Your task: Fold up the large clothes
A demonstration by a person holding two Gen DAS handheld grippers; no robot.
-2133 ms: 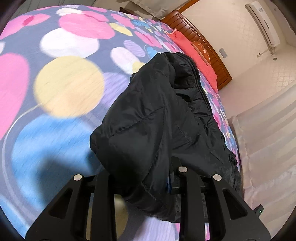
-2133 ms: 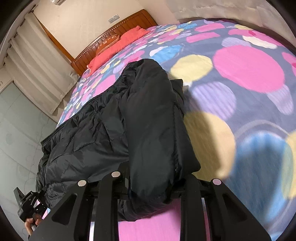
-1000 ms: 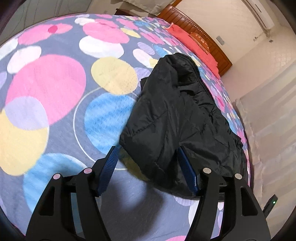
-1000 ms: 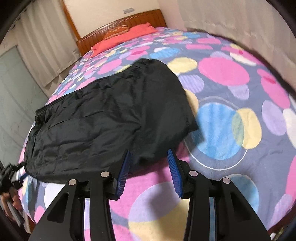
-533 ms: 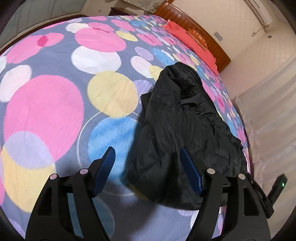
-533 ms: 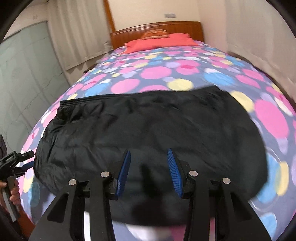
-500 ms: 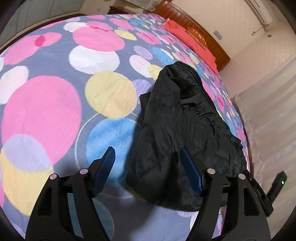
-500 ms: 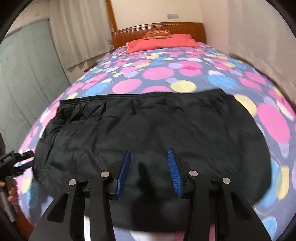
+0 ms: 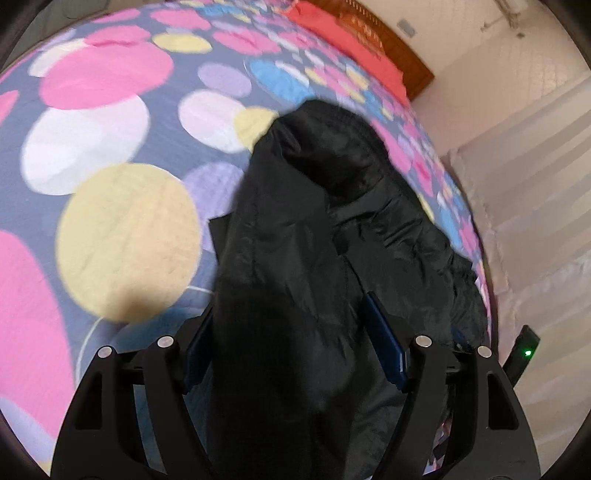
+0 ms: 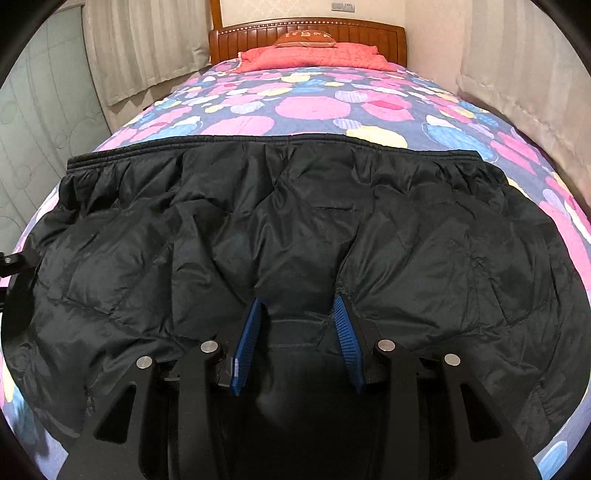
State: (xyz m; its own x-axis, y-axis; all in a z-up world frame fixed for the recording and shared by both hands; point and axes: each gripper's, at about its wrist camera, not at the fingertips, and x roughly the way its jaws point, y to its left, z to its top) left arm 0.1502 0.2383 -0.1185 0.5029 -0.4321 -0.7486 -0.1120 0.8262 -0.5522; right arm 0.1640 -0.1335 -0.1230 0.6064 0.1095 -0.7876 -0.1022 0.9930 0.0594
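Note:
A large black padded jacket [image 10: 295,221] lies spread across the foot of the bed, its elastic hem toward the headboard. In the left wrist view the jacket [image 9: 295,258] shows end-on as a thick folded bulk. My left gripper [image 9: 291,321] is open, its blue pads either side of the jacket's near end. My right gripper [image 10: 297,306] is open, its blue pads either side of a raised fold at the jacket's near edge. Neither visibly clamps the fabric.
The bedspread [image 10: 314,107] has pink, yellow and blue circles. A red pillow [image 10: 314,55] lies against the wooden headboard [image 10: 306,31]. Curtains [image 10: 147,48] hang left, a wall runs right. The other gripper shows at one edge of each view [image 9: 521,350].
Both grippers let go of the jacket about a second ago and pulled back. They have since moved in over its near edge, open. The right view swung to face the headboard.

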